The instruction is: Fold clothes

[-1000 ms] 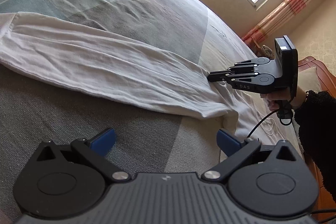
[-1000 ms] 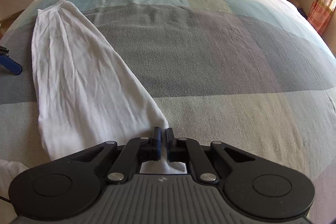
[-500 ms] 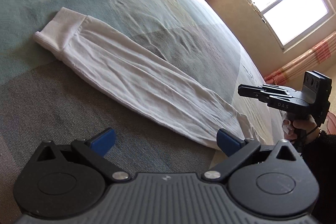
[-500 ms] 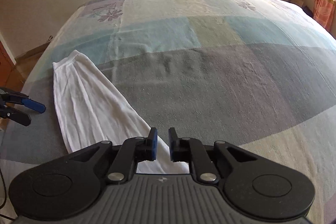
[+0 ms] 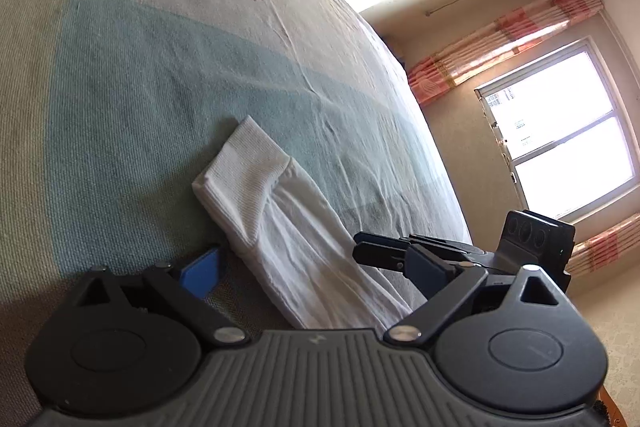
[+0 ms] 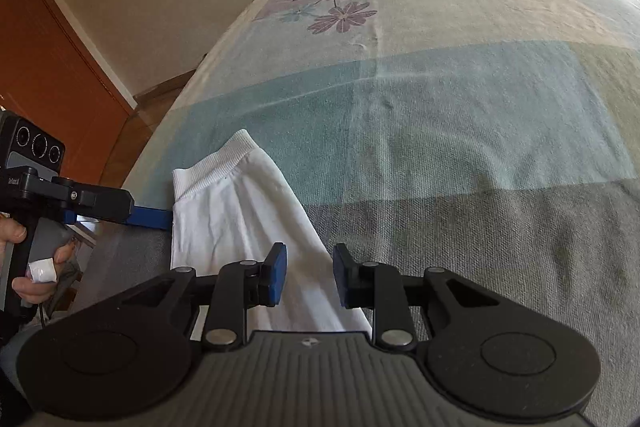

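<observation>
Both cams ride right on the handheld grippers and look out along the fingers, low and close over the bed (image 6: pixel 460 115). The left wrist view is rolled hard, so the window (image 5: pixel 560 147) and curtains sit sideways, and it faces across the bed toward that wall. The right wrist view sits level, tilted down, facing the far plain wall. They overlap on the white sleeve (image 5: pixel 288 227) (image 6: pixel 240 219) cuff, and each one catches the other gripper at its edge.
</observation>
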### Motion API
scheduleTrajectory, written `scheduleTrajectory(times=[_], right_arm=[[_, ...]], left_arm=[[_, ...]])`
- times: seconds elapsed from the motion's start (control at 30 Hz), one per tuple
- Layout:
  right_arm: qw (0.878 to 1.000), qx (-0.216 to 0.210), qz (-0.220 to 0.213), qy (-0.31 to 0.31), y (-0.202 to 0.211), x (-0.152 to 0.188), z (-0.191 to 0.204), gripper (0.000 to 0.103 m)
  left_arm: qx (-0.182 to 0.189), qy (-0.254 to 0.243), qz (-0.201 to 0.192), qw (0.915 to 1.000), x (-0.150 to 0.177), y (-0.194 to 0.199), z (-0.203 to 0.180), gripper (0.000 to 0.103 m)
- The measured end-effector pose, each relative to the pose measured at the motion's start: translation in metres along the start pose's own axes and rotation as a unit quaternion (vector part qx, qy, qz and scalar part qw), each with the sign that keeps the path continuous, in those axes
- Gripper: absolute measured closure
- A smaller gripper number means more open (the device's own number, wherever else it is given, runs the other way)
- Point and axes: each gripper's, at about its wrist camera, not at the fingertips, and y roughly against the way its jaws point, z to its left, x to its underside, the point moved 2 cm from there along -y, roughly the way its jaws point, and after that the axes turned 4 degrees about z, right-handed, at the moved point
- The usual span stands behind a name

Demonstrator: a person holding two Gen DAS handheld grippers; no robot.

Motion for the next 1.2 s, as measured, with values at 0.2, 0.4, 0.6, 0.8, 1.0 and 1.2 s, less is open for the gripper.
scheduleTrajectory(times=[0.2,0.4,0.6,0.8,1.0,1.2], right_arm=[[0.999,-0.044,0.007,0.008,-0.035,-0.028,-0.001,0.069],[0.998,-0.06,0.0,0.033,-0.048,-0.038,0.012,0.069],[0.998,-0.042,-0.021,0.04,-0.045,-0.036,0.017,0.099],[0.997,-0.019,-0.064,0.033,-0.024,-0.049,0.01,0.099],[0.997,0.007,-0.077,0.004,-0.024,-0.059,-0.004,0.097],[0.996,0.047,-0.069,0.006,0.015,-0.035,-0.009,0.091]], left_arm=[[-0.012,-0.019,-0.033,0.9992,-0.003,-0.005,0.003,0.02],[-0.051,-0.025,-0.058,0.9967,-0.002,0.002,0.017,0.088],[-0.07,-0.059,-0.057,0.9942,-0.01,0.001,0.008,0.094],[-0.058,-0.112,-0.078,0.989,-0.034,0.0,-0.018,0.095],[-0.118,-0.098,-0.061,0.9863,-0.046,-0.007,-0.005,0.09],[-0.15,-0.163,-0.09,0.971,-0.038,0.024,-0.016,0.074]])
